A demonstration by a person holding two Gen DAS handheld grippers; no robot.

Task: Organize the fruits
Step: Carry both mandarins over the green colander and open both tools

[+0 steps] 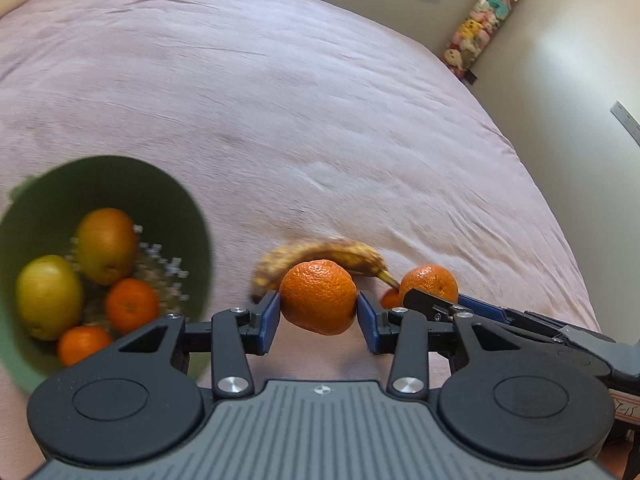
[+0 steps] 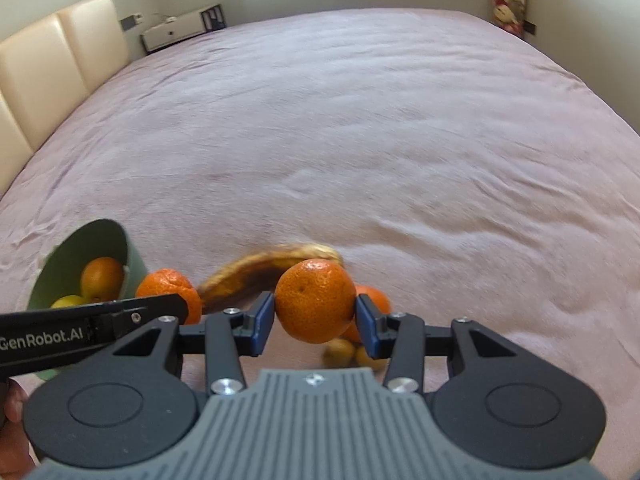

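Nearest the left wrist camera, the left gripper (image 1: pixel 318 306) pinches a mandarin (image 1: pixel 318 302) across its middle, both blue pads pressed to the peel and the fruit clear of the bedspread. In the right wrist view the right gripper (image 2: pixel 315 308) does the same with a second mandarin (image 2: pixel 315 306), gripped at its widest part.

Each mandarin looks light and slightly soft, with a loose, dimpled skin that should give the pads purchase; a hard squeeze would likely bruise it, so a grip across the equator seems the safest hold.

Just behind the held fruit a brown-spotted banana (image 1: pixel 320 258) lies on the pink bedspread (image 1: pixel 320 120), and it is probably very soft (better taken near the middle than by the stem). Beside the right gripper another mandarin (image 2: pixel 374 296) and two small yellowish fruits (image 2: pixel 340 350) rest on the cover.

To the left stands the green bowl (image 1: pixel 168 184), already holding two large yellow-orange fruits and two mandarins. The two held mandarins hang near it, the left one closer, and both likely belong in it.

Farther off are a cream headboard (image 2: pixel 48 60) and a column of plush toys (image 1: pixel 484 20).
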